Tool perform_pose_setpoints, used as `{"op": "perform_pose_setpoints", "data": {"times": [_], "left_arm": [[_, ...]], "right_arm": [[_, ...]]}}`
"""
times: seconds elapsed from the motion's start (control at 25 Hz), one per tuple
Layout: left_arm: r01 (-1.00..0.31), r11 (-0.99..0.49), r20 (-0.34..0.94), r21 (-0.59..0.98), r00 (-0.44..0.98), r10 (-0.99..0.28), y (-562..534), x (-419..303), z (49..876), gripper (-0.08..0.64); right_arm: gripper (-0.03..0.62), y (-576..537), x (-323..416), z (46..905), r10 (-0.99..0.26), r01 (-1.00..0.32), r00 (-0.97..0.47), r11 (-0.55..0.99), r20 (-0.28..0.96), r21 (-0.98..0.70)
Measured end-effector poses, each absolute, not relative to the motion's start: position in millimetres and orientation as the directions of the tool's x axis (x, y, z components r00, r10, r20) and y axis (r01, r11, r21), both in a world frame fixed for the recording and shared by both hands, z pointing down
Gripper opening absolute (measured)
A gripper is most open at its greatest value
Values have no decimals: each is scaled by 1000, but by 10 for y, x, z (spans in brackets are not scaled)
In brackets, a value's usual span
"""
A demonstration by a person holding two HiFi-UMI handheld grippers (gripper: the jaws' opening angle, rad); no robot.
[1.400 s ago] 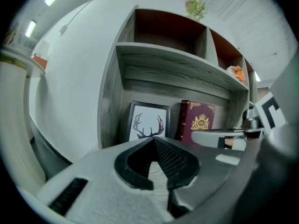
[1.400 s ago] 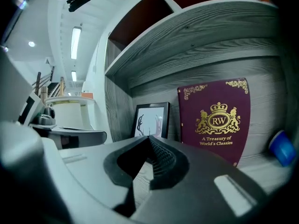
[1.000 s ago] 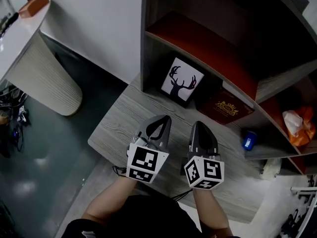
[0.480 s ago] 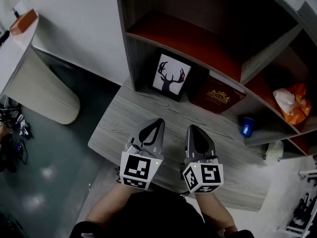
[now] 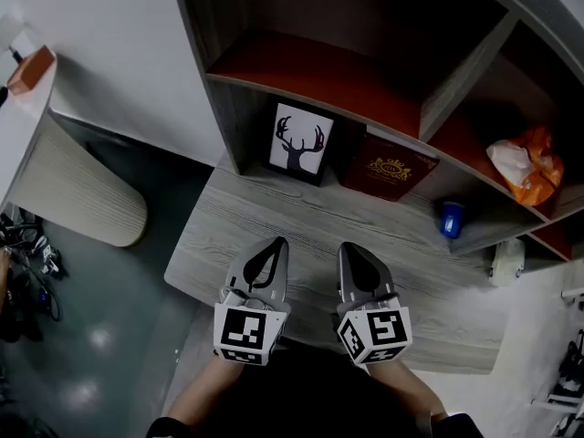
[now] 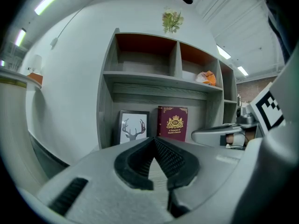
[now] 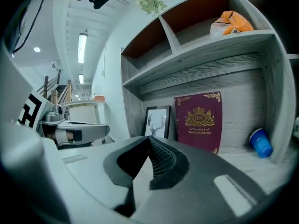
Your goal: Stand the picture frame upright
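Frame status: picture frame (image 5: 299,142) with a black deer-head print stands upright at the back of the grey wood desk (image 5: 274,215), in the low bay of the shelf unit (image 5: 205,108), close to its left wall. Dark red book (image 5: 388,168) with gold crest stands just right of it, also upright; the two look near touching, but a thin gap may sit between them, hard to say from above. Blue cup (image 5: 451,218) sits further right on the desk, well apart from the book. Orange bag (image 5: 522,167) lies in the right compartment one shelf up. Left gripper (image 5: 274,245) and right gripper (image 5: 350,248) hang side by side over the near part of the desk, well short of the frame, both aimed toward the shelf. Left gripper view shows its ribbed pads (image 6: 170,157) brought together with nothing between them; right gripper view shows the same, pads (image 7: 161,158) meeting at the tip, empty. Neither one touches the frame or anything else. White round counter (image 5: 82,194) stands off to the left, with an orange object (image 5: 30,69) on top.
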State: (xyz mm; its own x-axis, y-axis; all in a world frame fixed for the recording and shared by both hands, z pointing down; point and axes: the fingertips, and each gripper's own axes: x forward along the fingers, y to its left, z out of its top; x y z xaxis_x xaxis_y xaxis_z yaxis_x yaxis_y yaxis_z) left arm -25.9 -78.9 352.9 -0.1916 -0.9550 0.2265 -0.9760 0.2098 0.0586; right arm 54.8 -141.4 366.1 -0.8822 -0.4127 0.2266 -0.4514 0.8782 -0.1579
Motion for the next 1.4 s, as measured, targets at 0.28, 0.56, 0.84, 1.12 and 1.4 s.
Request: {"op": "perform_pose_setpoints", "data": {"times": [0.28, 0.56, 0.84, 1.12, 1.4], "left_arm": [[-978, 199, 265, 57, -178, -948, -695, -176, 3626, 0], [-984, 173, 284, 45, -153, -946, -733, -100, 3641, 0], [-983, 178, 306, 39, -158, -939, -731, -123, 3699, 0], [-982, 188, 325, 30, -168, -931, -749, -182, 3748, 0], [-982, 185, 339, 28, -165, -926, -775, -213, 3770, 0]], "right_arm": [[0, -1337, 597, 3708, -389, -434, -888, 886, 247, -163], [0, -1269, 625, 3841, -366, -428, -882, 886, 298, -179], [0, -1256, 612, 3859, -354, -417, -885, 891, 302, -177], [0, -1273, 603, 3875, -352, -418, -884, 890, 307, -183], [0, -1293, 582, 3913, -356, -424, -880, 887, 316, -181]]}}
